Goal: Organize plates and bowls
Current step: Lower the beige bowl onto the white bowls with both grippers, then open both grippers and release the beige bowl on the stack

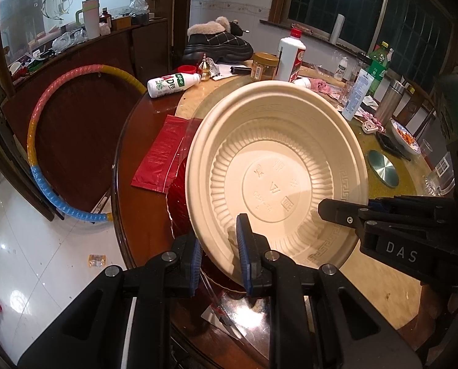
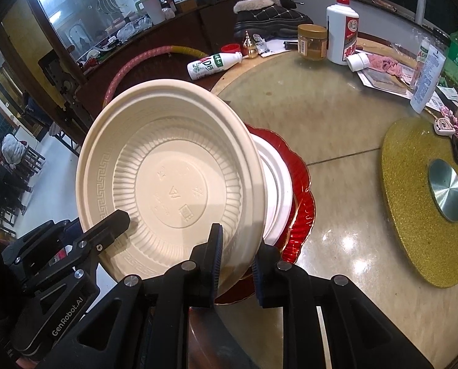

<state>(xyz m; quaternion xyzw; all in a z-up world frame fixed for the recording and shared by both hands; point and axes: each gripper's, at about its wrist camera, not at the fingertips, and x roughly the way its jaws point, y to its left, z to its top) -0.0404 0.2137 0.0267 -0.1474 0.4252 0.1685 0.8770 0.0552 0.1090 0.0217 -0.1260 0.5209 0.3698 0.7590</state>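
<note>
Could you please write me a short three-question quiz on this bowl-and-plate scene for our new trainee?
1. True or false: both grippers grip the cream bowl by its rim.
2. What lies under the bowl? A) a white plate on a red plate B) a metal tray C) a book
3. How does the white milk bottle lie?

Key: 1 true: left gripper, right gripper. 2 A: white plate, red plate. 3 On its side.

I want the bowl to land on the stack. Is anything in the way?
Nothing visible. Both grippers pinch the cream ribbed plastic bowl, tilted directly above the white plate on the red scalloped plate.
</note>
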